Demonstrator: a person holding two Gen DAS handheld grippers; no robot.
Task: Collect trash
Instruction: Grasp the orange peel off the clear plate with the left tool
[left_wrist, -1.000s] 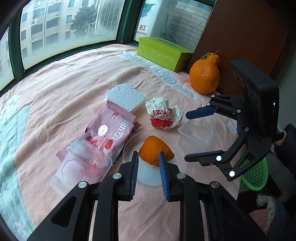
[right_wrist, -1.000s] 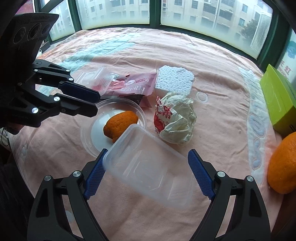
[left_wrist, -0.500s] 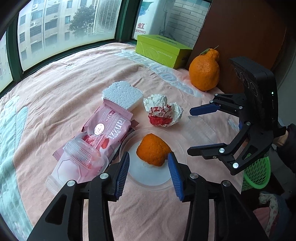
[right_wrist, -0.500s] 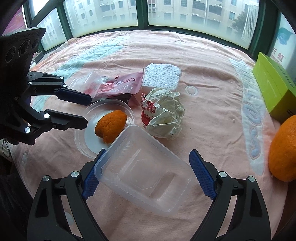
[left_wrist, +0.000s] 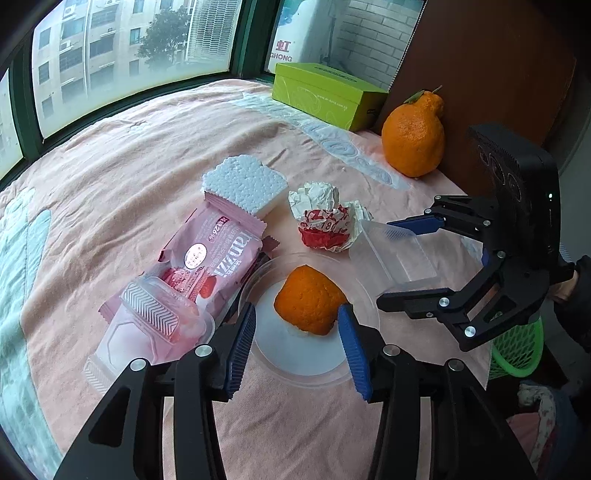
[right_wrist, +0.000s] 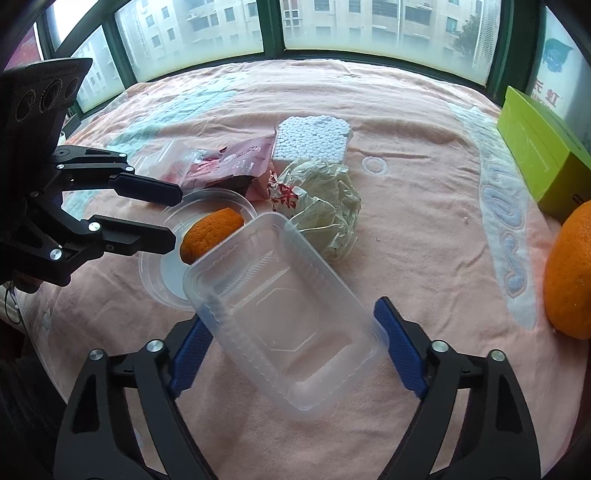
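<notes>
My right gripper (right_wrist: 295, 354) is shut on a clear plastic tray (right_wrist: 284, 321), tilted above the cloth; it also shows in the left wrist view (left_wrist: 397, 254). My left gripper (left_wrist: 297, 347) is open, its fingers either side of an orange peel (left_wrist: 308, 299) lying on a clear round lid (left_wrist: 295, 350). Beyond lie a crumpled red-and-white wrapper (left_wrist: 327, 221), a pink snack bag (left_wrist: 218, 251), a white foam block (left_wrist: 243, 181) and a clear pink-tinted box (left_wrist: 147, 325).
A pink cloth (left_wrist: 129, 155) covers the table. A whole orange (left_wrist: 413, 136) and a green box (left_wrist: 325, 94) stand at the far edge. A green basket (left_wrist: 517, 350) sits below the table's right edge. Windows run behind.
My left gripper has opened wide around the orange peel. My right gripper has lifted and tilted the clear tray, drawing it closer to the peel's lid.
</notes>
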